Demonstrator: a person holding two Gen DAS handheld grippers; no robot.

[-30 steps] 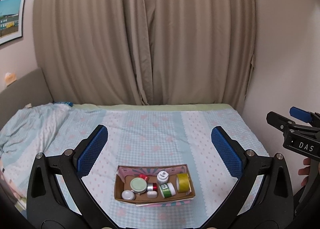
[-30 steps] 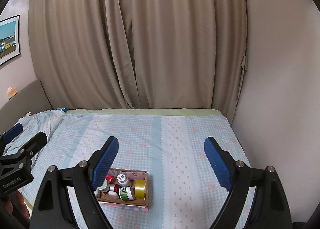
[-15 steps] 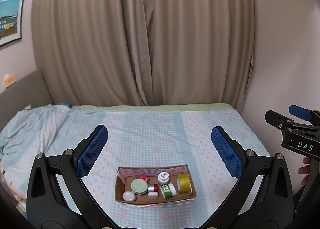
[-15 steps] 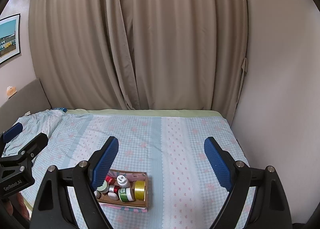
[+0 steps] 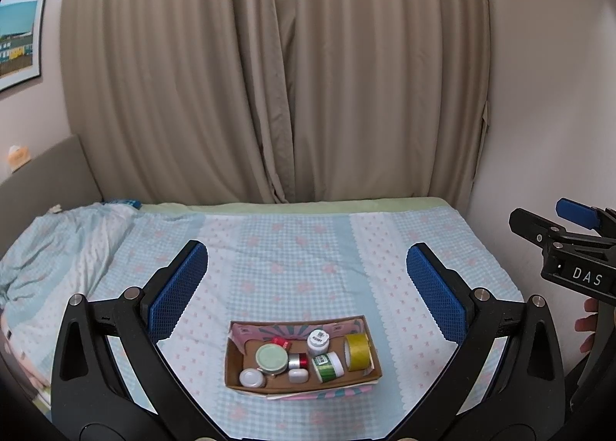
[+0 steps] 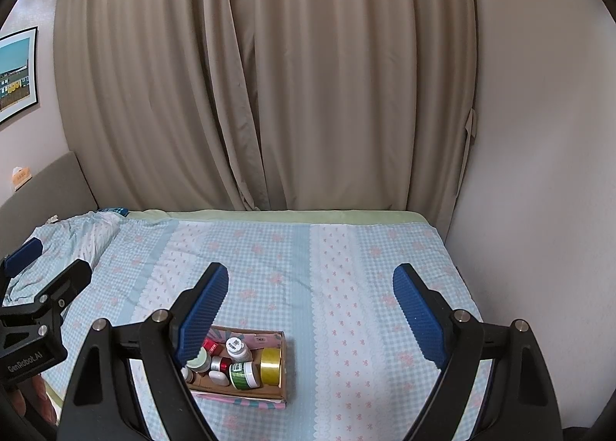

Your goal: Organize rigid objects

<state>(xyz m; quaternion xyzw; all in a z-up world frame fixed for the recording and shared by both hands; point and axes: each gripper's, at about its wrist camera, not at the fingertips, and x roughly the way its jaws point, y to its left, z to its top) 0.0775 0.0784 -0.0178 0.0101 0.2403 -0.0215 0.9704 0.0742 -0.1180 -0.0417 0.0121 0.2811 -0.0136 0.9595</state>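
While the left gripper [image 5: 308, 287] hangs above the bed with its blue pads spread wide and nothing in them, the right gripper [image 6: 310, 310] is spread wide and bare too. Down on the blue checked bedsheet [image 5: 300, 248] sits an open brown cardboard box [image 5: 375, 358]. Inside it lie a yellow tape roll [image 5: 357, 351], a green-label jar [image 5: 327, 366], a white bottle [image 5: 318, 341] and a pale green round lid [image 5: 271, 358]

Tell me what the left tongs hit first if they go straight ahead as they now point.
Probably the bedsheet just beyond the cardboard box. The open left tongs aim above the box, and nothing stands between; depth is unclear.
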